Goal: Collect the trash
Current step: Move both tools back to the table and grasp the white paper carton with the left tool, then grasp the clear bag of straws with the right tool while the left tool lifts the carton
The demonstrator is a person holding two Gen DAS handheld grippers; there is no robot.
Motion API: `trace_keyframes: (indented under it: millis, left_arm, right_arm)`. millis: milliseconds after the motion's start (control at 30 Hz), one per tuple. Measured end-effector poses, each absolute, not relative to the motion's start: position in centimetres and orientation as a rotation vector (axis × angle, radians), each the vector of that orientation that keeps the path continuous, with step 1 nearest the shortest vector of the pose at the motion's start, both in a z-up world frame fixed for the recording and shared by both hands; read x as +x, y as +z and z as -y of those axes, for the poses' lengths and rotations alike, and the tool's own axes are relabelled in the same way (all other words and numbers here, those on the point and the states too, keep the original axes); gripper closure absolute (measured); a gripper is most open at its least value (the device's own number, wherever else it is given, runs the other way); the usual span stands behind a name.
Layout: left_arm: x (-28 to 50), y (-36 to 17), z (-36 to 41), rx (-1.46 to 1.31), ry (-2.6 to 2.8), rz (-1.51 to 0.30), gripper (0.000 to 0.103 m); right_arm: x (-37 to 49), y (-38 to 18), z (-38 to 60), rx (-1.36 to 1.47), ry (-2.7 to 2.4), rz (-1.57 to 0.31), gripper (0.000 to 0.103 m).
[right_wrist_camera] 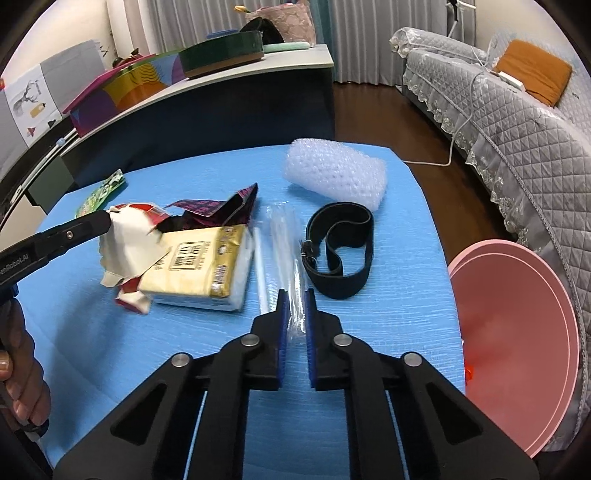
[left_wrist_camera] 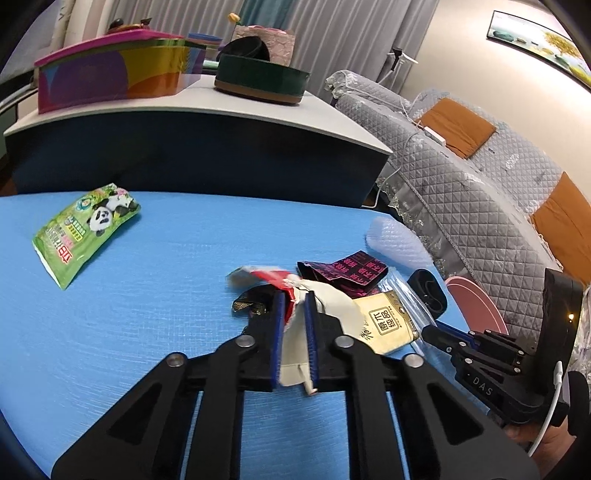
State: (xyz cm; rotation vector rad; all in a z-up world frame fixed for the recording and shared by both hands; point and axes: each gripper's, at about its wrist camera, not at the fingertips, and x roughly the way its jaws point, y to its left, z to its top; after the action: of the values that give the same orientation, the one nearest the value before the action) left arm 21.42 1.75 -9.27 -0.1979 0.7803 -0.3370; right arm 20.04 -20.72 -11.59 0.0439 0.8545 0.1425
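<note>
Grey curtains (left_wrist_camera: 332, 33) hang behind a dark counter (left_wrist_camera: 207, 147); a quilted grey sofa (right_wrist_camera: 517, 122) with orange cushions (right_wrist_camera: 532, 74) stands on dark wood floor (right_wrist_camera: 373, 114).

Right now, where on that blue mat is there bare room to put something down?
The widest bare stretch of the blue mat lies between the green panda packet and the torn wrapper. A smaller patch sits between the black strap and the pink bin. It is crowded around the tissue pack and dark packet.
</note>
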Motion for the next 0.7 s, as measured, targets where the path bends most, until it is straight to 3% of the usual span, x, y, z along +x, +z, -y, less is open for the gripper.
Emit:
trace_keyframes:
  millis: [700]
  left_arm:
    - [17.3, -5.6, -2.5, -0.133, -0.338, -0.675, 0.099]
  right_arm:
    - [15.8, -7.6, 21.0, 0.045, 0.128, -0.739, 0.096]
